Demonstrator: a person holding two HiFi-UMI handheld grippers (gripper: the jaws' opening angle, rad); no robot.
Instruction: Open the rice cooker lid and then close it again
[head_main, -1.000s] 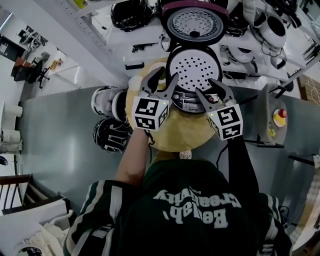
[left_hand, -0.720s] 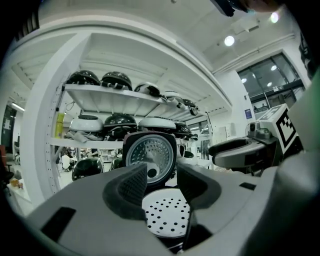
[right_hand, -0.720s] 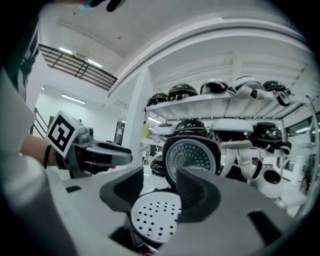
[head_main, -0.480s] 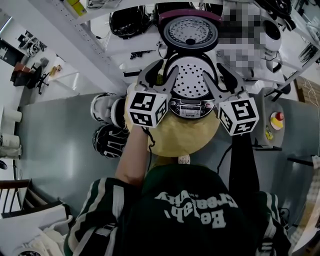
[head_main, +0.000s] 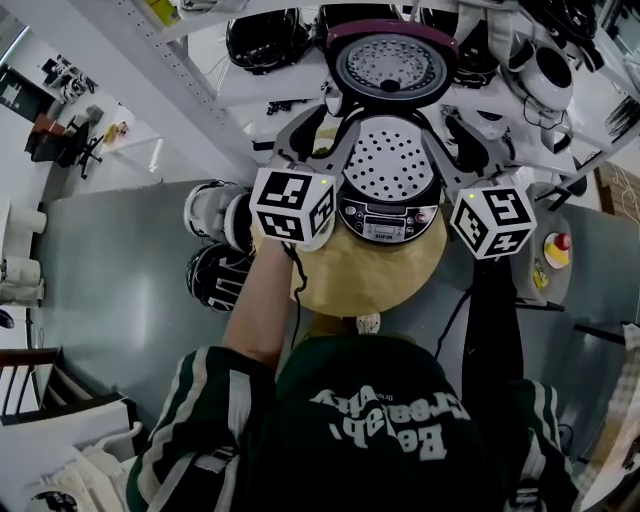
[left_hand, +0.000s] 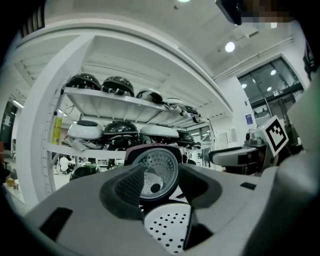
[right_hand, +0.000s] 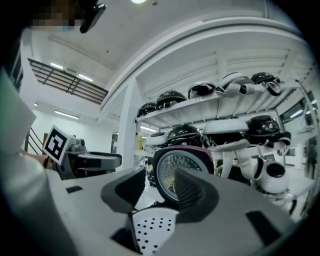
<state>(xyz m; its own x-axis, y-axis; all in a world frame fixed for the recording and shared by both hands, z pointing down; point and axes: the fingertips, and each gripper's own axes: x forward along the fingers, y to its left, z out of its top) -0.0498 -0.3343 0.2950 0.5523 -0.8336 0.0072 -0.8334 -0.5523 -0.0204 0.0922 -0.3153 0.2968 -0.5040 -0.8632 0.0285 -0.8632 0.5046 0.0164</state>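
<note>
The rice cooker (head_main: 388, 215) stands on a round wooden table (head_main: 365, 275). Its maroon-rimmed lid (head_main: 390, 62) is upright, with the metal inner plate facing me. A white perforated tray (head_main: 388, 160) fills the pot. My left gripper (head_main: 318, 135) hangs open at the cooker's left, level with the pot rim, with nothing between its fingers. My right gripper (head_main: 460, 135) is open at the right; its jaws have just been closing a little, around nothing. In the left gripper view, the lid (left_hand: 157, 172) shows beyond the left gripper (left_hand: 160, 187). The right gripper (right_hand: 160, 189) likewise frames the lid (right_hand: 182, 175).
White shelves (head_main: 250, 85) behind the table carry several black and white cookers. Two more appliances (head_main: 215, 240) sit on the grey floor left of the table. A grey stand with a red button (head_main: 555, 245) is at the right.
Both grippers have risen from beside the control panel to the pot rim's sides, the right one shifting outward. The lid has stayed upright.
</note>
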